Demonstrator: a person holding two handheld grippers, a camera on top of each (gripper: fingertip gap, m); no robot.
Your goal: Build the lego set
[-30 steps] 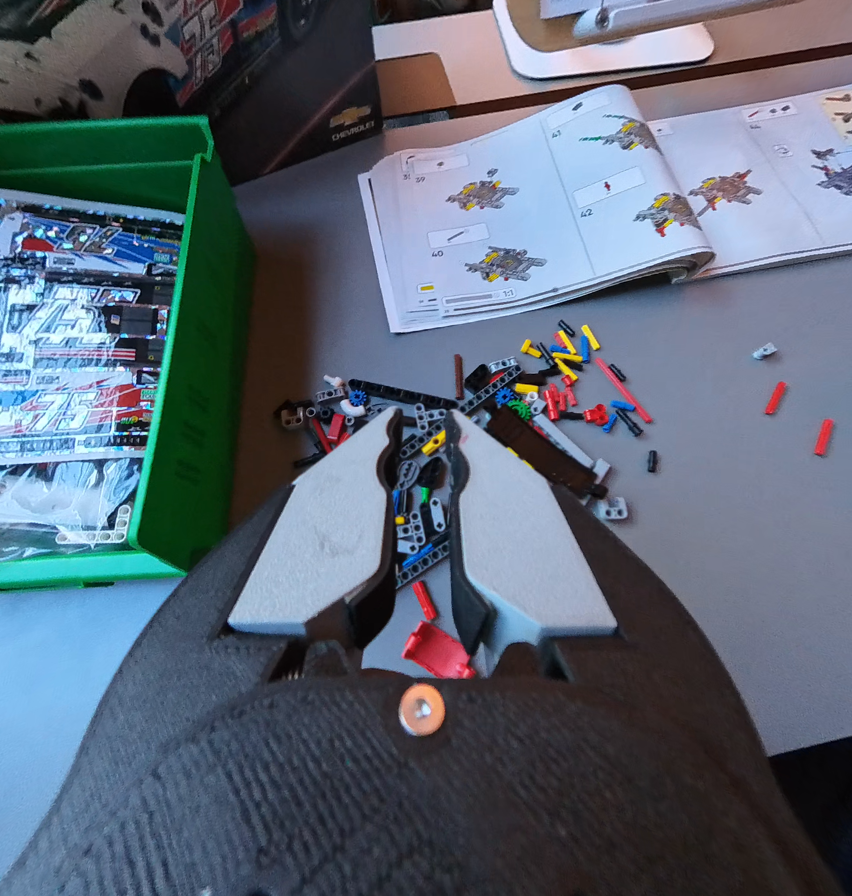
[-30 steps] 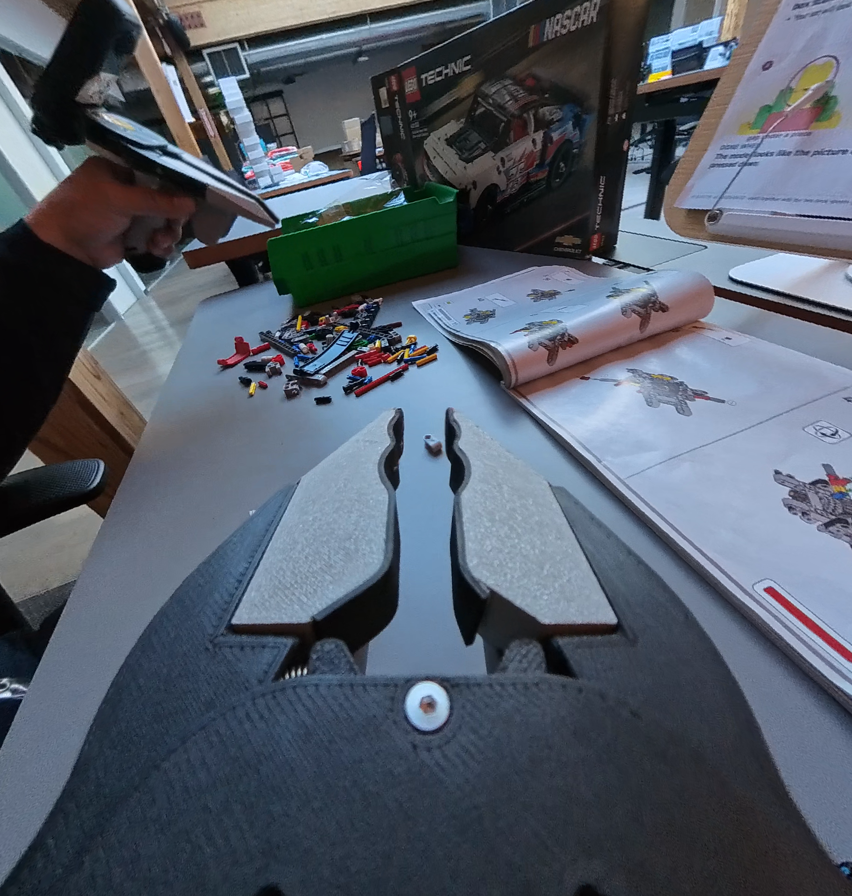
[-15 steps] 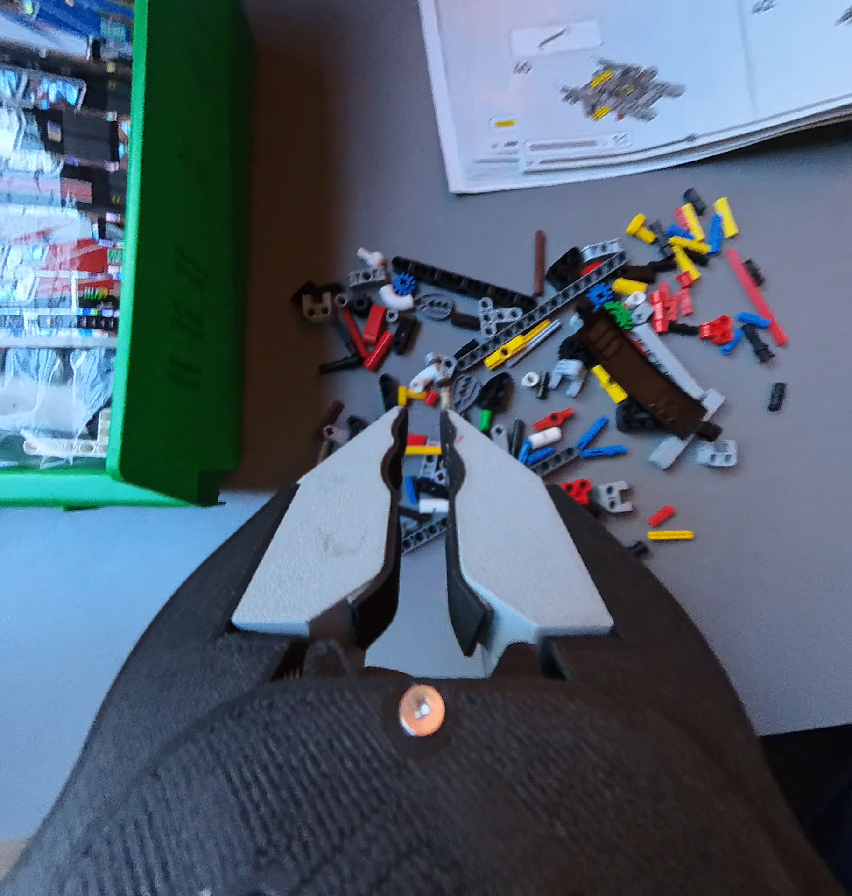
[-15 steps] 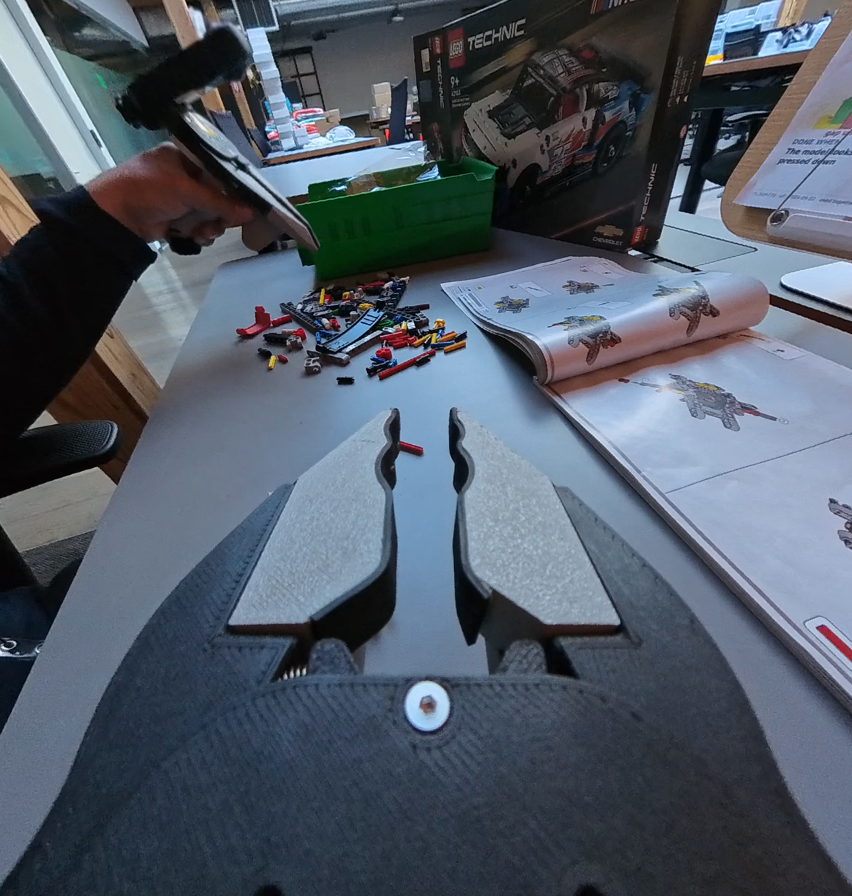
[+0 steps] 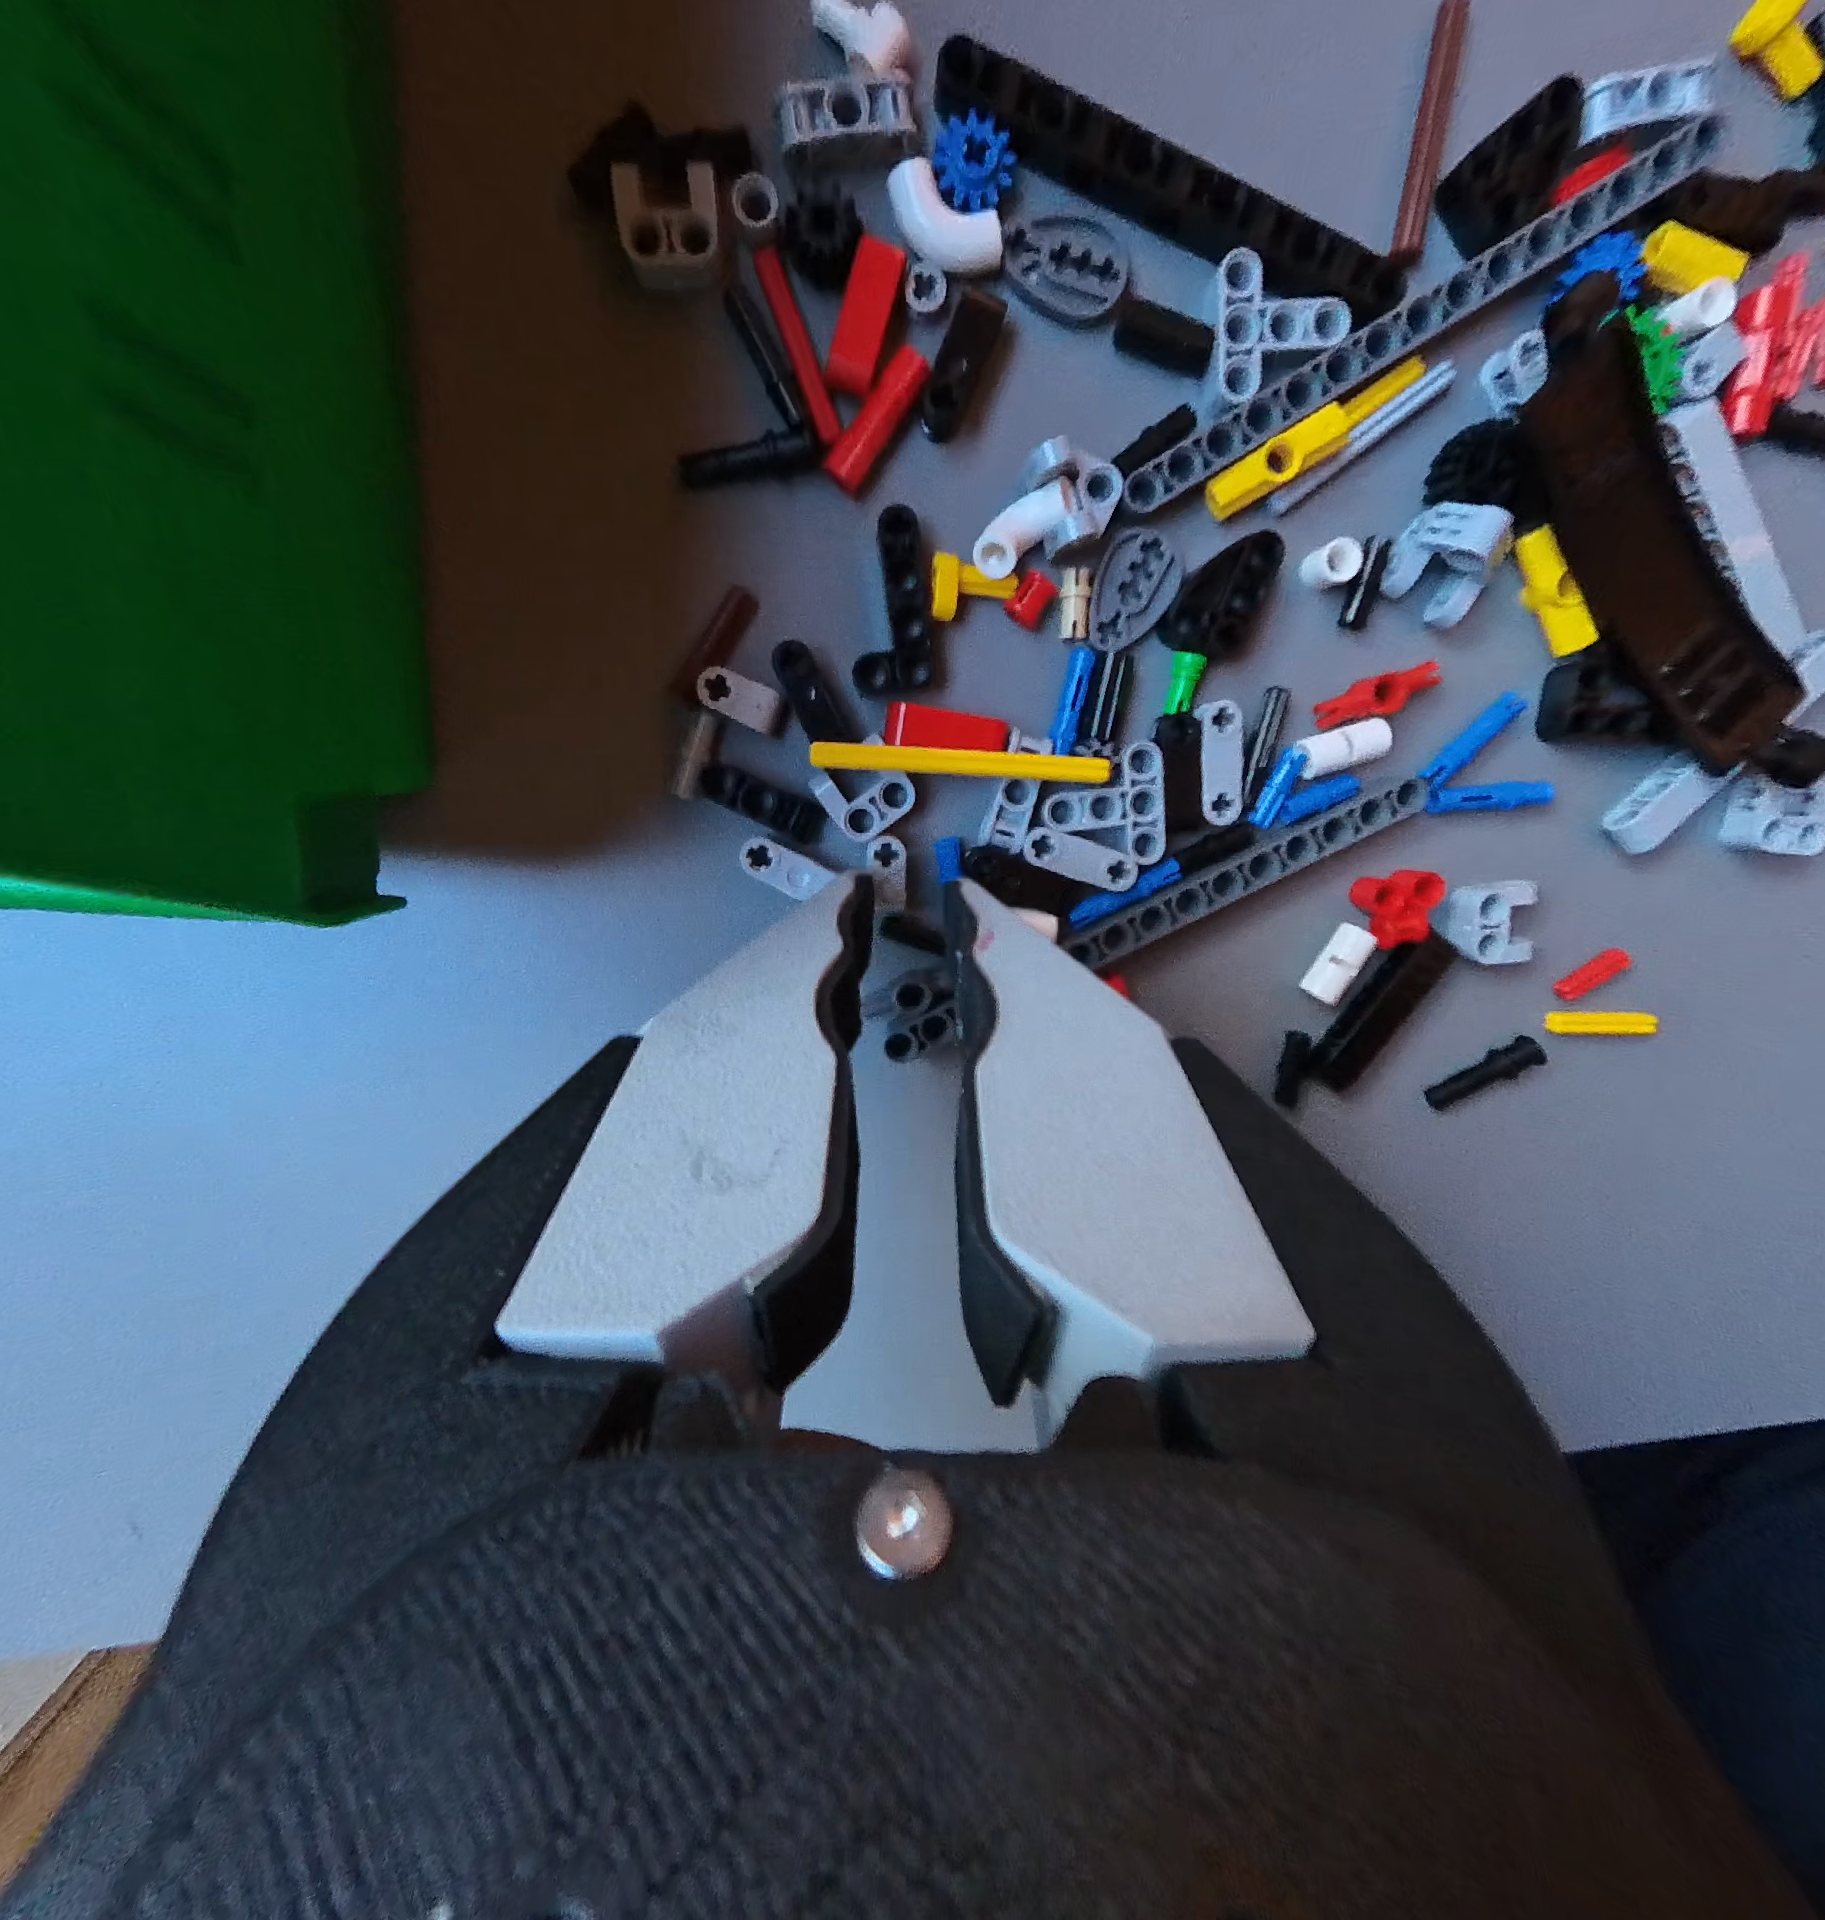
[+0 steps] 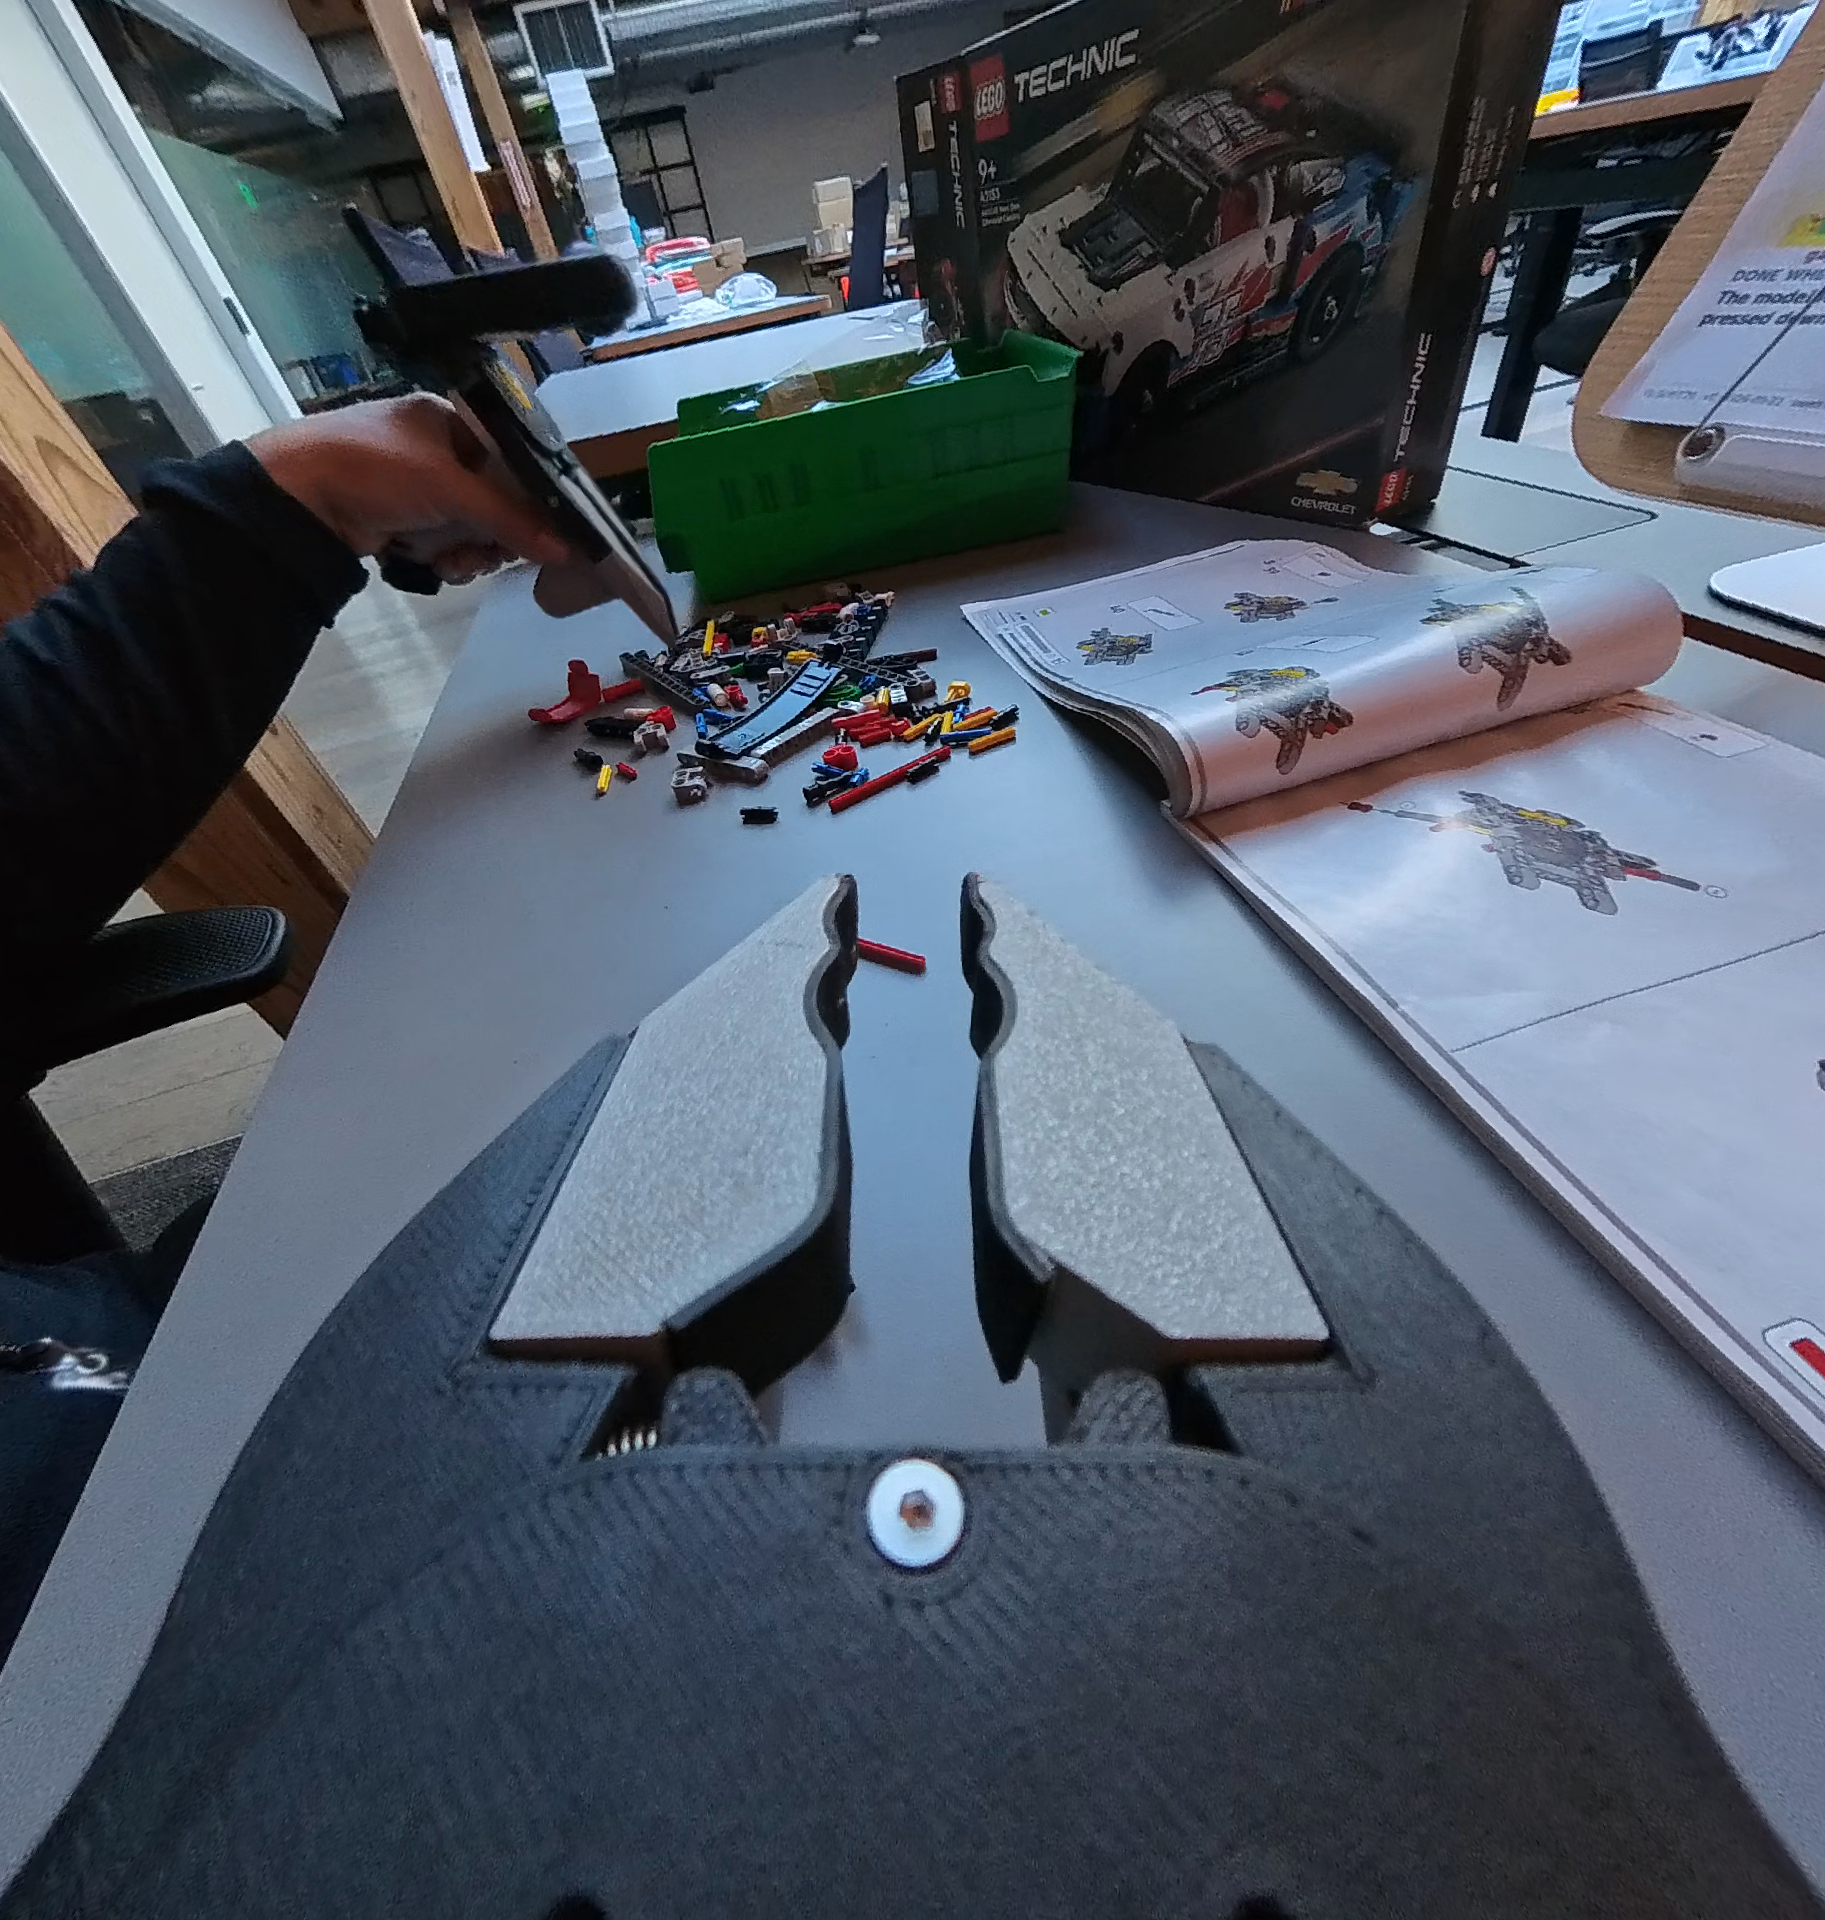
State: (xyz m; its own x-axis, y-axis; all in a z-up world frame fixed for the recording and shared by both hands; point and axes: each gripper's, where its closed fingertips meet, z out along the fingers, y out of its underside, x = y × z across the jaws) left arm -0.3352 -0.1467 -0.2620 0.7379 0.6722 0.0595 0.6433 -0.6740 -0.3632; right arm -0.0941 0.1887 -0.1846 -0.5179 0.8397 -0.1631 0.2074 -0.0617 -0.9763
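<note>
Left gripper, frame centre, jaws narrowly apart over a dark grey beam in the parts pile; right gripper parted, empty, above a red pin.

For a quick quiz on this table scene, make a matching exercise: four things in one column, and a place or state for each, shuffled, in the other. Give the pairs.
Things:
1. green plastic bin
2. open paper instruction booklet
3. small red plastic pin
4. long yellow plastic axle

Places or states:
A. lies alone on the grey table, between the right tongs' parted fingertips
B. lies across the top of the loose parts pile
C. stands beyond the parts pile, in front of the dark printed box
D. spread on the table's right side, one page curled over

Pairs: 1-C, 2-D, 3-A, 4-B
</note>
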